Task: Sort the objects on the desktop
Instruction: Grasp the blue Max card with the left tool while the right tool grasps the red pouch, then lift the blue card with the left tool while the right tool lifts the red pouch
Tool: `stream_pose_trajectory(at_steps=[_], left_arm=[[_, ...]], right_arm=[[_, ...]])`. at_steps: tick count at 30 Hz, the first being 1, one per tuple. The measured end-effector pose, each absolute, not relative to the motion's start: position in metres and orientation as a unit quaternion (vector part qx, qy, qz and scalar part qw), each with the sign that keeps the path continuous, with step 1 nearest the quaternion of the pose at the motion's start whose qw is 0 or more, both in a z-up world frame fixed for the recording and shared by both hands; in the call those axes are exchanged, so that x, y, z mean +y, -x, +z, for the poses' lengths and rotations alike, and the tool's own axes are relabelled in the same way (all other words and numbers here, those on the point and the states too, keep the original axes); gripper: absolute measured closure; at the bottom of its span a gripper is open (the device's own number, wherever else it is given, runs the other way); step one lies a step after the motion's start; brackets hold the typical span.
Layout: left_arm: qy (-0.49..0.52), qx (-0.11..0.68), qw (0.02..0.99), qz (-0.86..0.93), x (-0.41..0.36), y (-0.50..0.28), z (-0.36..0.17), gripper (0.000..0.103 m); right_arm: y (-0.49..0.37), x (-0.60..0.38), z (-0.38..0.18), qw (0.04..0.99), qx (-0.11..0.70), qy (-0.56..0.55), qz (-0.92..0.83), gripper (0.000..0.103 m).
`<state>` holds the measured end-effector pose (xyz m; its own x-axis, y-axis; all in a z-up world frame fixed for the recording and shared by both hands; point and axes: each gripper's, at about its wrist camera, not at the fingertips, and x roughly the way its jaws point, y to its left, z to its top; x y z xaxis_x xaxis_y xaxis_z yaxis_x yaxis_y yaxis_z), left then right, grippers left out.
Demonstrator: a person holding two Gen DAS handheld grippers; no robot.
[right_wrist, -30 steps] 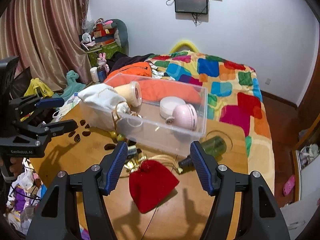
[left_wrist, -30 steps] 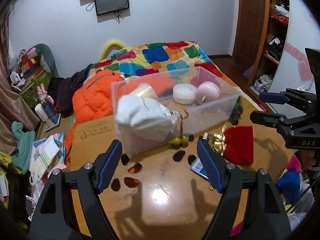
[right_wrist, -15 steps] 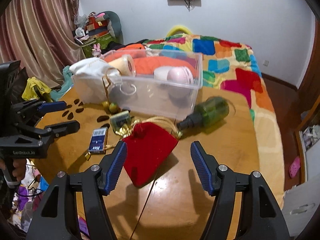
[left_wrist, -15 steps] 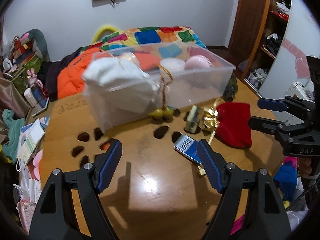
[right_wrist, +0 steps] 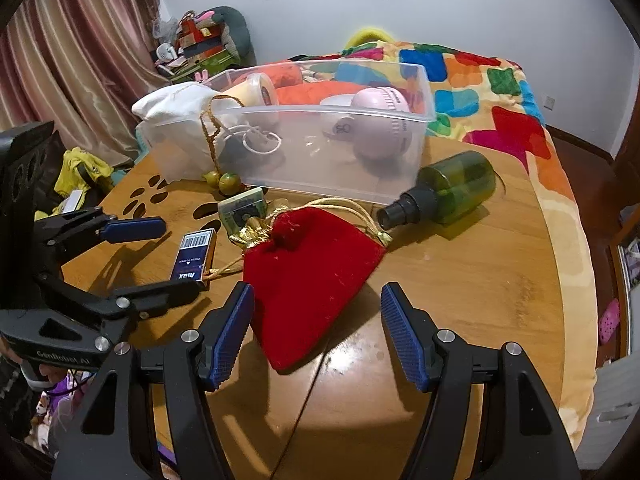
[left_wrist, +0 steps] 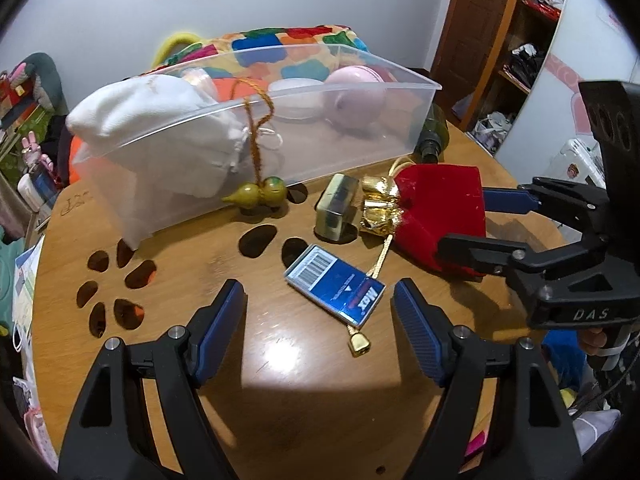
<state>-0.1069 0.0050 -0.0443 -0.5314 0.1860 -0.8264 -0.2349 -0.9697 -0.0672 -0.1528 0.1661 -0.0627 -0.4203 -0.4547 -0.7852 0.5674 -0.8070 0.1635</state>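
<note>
A blue flat box (left_wrist: 335,289) (right_wrist: 194,254) lies on the wooden table (left_wrist: 280,380), just ahead of my open left gripper (left_wrist: 319,316). A red velvet pouch (right_wrist: 308,276) (left_wrist: 442,212) with gold cords lies ahead of my open right gripper (right_wrist: 317,336). A small green tin (left_wrist: 337,210) (right_wrist: 243,210) and a dark green spray bottle (right_wrist: 444,192) lie on the table. A clear plastic bin (left_wrist: 256,136) (right_wrist: 320,160) behind holds a white bag (left_wrist: 160,128), a pink fan (right_wrist: 382,120) and a tape roll (right_wrist: 256,92). A gourd charm (left_wrist: 258,192) hangs over its wall.
A bed with a colourful blanket (right_wrist: 480,80) lies behind the table. Paw-shaped cutouts (left_wrist: 116,280) pierce the table's left part. Clutter and a curtain (right_wrist: 60,60) stand at the left, wooden shelves (left_wrist: 520,40) at the right.
Both grippers have lowered and moved in toward the table. The blue box now sits close before the left gripper and the red pouch close before the right. Both stay open.
</note>
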Motion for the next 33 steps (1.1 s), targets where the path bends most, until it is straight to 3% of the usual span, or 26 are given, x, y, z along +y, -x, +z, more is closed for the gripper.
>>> stream_pose_trajectory(at_steps=[12,17,21,25,27,33], left_arm=[[0.457,0.040,0.120,0.880,0.010,0.111,-0.050,0.026],[0.455,0.053,0.121,0.881,0.015,0.111,-0.050,0.027],[0.453,0.051,0.119,0.882,0.016,0.113,-0.050,0.032],[0.451,0.052,0.121,0.883,0.018,0.114,-0.049,0.042],[0.449,0.053,0.121,0.884,0.018,0.113,-0.048,0.050],[0.445,0.053,0.121,0.886,0.016,0.110,-0.048,0.054]], right_arm=[[0.161,0.154,-0.067,0.311,0.086,-0.437,-0.839,0.042],[0.160,0.156,-0.066,0.327,0.077,-0.433,-0.836,0.067],[0.156,0.159,-0.066,0.335,0.069,-0.432,-0.835,0.076],[0.150,0.168,-0.064,0.332,0.060,-0.427,-0.839,0.084],[0.148,0.173,-0.063,0.331,0.056,-0.427,-0.840,0.094],[0.134,0.187,-0.063,0.334,0.047,-0.428,-0.839,0.094]])
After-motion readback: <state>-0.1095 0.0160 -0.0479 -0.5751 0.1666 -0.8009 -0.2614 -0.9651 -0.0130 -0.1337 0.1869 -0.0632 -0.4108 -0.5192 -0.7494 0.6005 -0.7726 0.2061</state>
